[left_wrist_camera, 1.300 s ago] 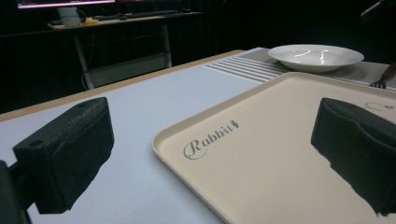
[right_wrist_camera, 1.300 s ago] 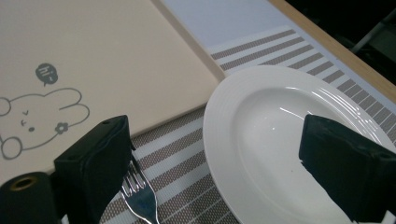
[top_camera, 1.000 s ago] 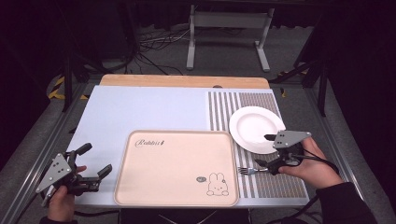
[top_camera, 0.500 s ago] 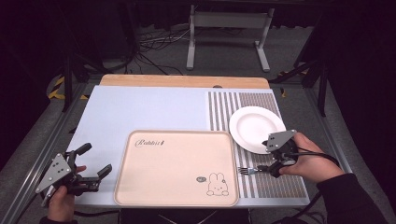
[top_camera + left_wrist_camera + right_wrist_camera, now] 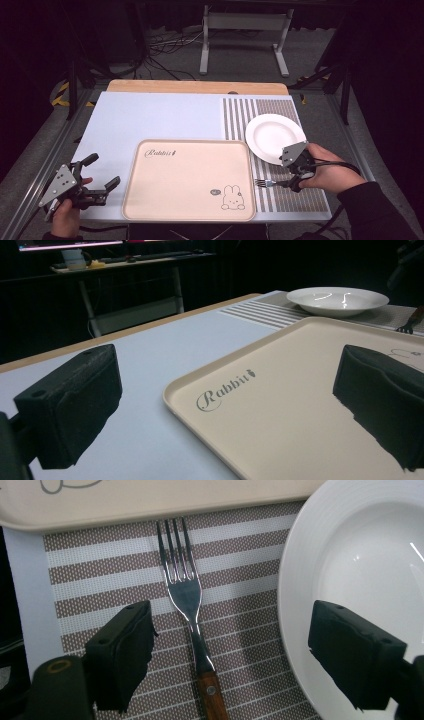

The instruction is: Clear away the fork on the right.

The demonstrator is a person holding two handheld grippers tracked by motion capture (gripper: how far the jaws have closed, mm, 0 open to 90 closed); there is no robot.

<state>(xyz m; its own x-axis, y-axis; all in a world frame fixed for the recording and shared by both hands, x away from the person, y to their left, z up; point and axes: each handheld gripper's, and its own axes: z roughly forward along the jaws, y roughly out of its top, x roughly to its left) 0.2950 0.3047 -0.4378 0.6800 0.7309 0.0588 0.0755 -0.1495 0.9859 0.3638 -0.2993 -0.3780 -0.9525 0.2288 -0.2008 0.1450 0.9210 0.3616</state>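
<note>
A fork (image 5: pixel 187 600) with a wooden handle lies on the striped placemat (image 5: pixel 100 580), tines toward the beige tray (image 5: pixel 150 500). My right gripper (image 5: pixel 237 655) is open just above it, one jaw on each side of the fork's neck, touching nothing. In the high view the right gripper (image 5: pixel 292 181) covers the fork (image 5: pixel 265 183) handle, next to the white plate (image 5: pixel 274 136). At the table's front left corner my left gripper (image 5: pixel 103 171) hovers open and empty, left of the tray (image 5: pixel 187 175). The left gripper view shows that gripper (image 5: pixel 227 405) facing the tray (image 5: pixel 300 390).
The plate (image 5: pixel 370 555) rim lies under my right jaw's side. A pale blue mat (image 5: pixel 160 117) covers the table's left and middle. A wooden strip (image 5: pixel 195 87) runs along the far edge. The tray bears a rabbit drawing (image 5: pixel 231 196).
My right gripper has moved slightly left and down from beside the plate, so it now straddles the fork. The left gripper has stayed put.
</note>
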